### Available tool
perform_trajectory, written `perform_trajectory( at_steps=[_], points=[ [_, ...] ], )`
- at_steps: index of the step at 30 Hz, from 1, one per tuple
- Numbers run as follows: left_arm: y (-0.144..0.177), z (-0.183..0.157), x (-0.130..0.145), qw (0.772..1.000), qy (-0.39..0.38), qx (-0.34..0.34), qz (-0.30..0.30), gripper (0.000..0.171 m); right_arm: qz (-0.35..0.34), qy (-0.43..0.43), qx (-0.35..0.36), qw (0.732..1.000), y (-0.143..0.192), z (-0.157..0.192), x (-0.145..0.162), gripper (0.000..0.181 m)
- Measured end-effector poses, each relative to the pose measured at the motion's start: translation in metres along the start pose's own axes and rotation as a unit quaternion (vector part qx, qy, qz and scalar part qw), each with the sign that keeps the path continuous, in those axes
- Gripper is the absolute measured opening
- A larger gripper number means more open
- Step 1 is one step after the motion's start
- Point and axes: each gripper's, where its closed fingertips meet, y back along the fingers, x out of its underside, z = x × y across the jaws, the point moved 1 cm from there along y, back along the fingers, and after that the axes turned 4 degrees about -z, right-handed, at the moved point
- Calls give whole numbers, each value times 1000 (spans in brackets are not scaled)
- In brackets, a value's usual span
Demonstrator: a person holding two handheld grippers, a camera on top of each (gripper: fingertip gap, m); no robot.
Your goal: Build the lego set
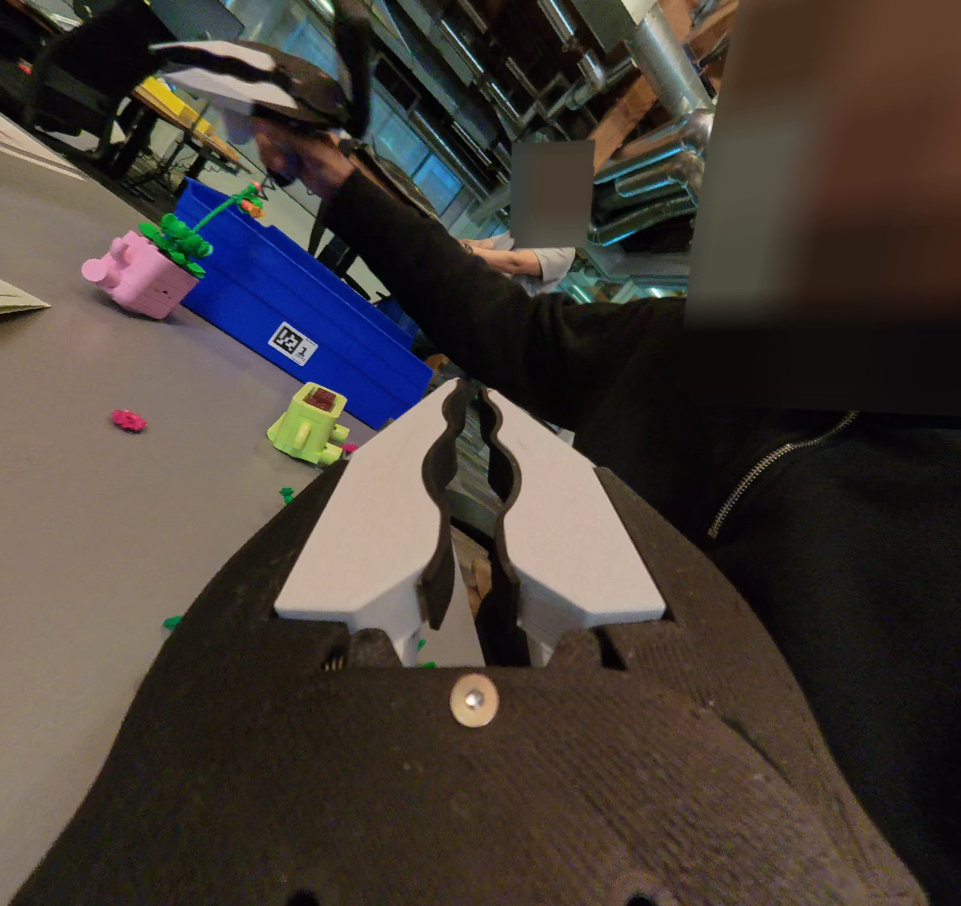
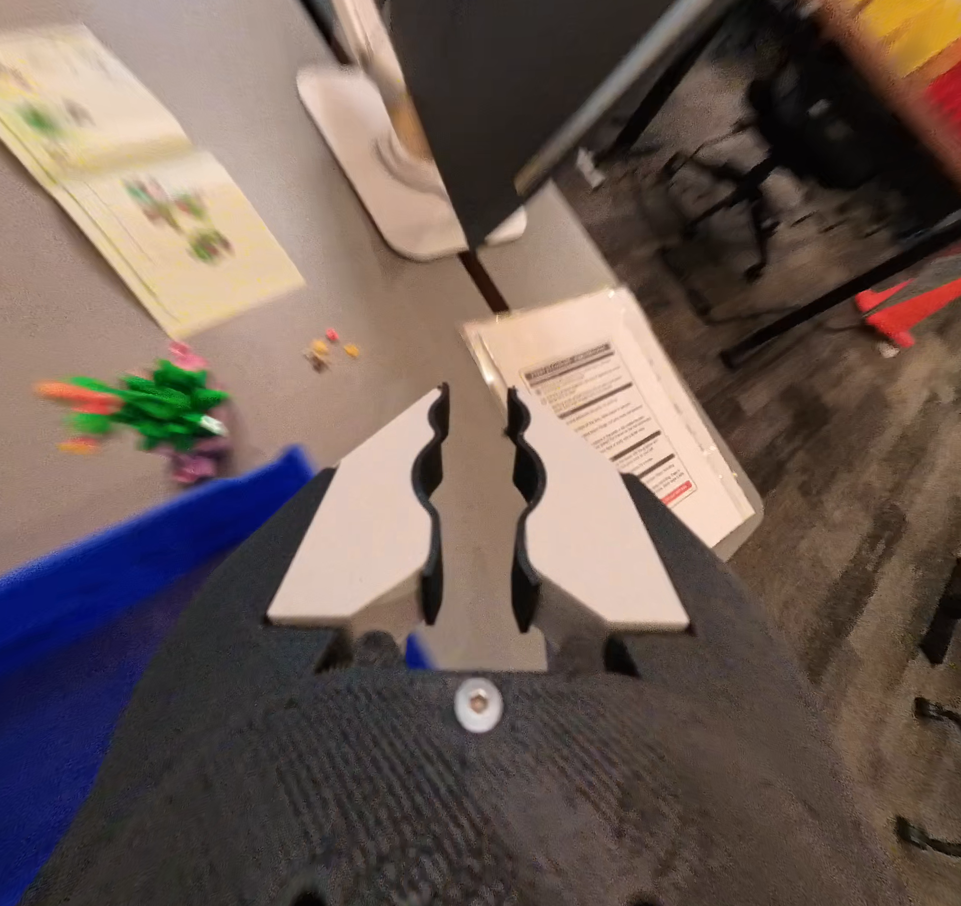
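Observation:
A pink Lego pot with a green plant (image 1: 140, 278) lies tilted on the grey table (image 1: 104, 517), its thin stem ending in a small flower (image 1: 250, 201). A lime-green pot (image 1: 308, 423) with a brown top lies next to the blue bin (image 1: 291, 299). A magenta flower piece (image 1: 128, 420) lies loose. My left gripper (image 1: 471, 386) is empty, jaws slightly apart, raised and pointing at a person's black sleeve. My right gripper (image 2: 477, 392) is open and empty above the table. The blurred right wrist view shows the green plant (image 2: 166, 408) to its left and small orange and red pieces (image 2: 330, 348) ahead.
An open instruction booklet (image 2: 145, 184) lies far left. A white monitor base (image 2: 395, 179) and a laminated sheet (image 2: 608, 413) lie near the table's edge, with carpet beyond. The blue bin (image 2: 130, 543) is below the right gripper. Tiny green pieces (image 1: 286, 494) are scattered. The grippers' ends are close to 45 centimetres from one another. The left gripper is farther from the green plant (image 2: 166, 408), some 30 centimetres, than the right, some 15 centimetres.

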Motion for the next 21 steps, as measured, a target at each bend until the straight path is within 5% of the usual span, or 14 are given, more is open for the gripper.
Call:
perform_trajectory(
  at_steps=[6,21],
  points=[
    [8,7,-8,999,18,-13,-37,2,279,70,-133,948,-97,-19,110,30],
    [20,23,-5,998,32,-40,-28,3,256,27,-176,950,-139,-20,123,17]
  ],
)
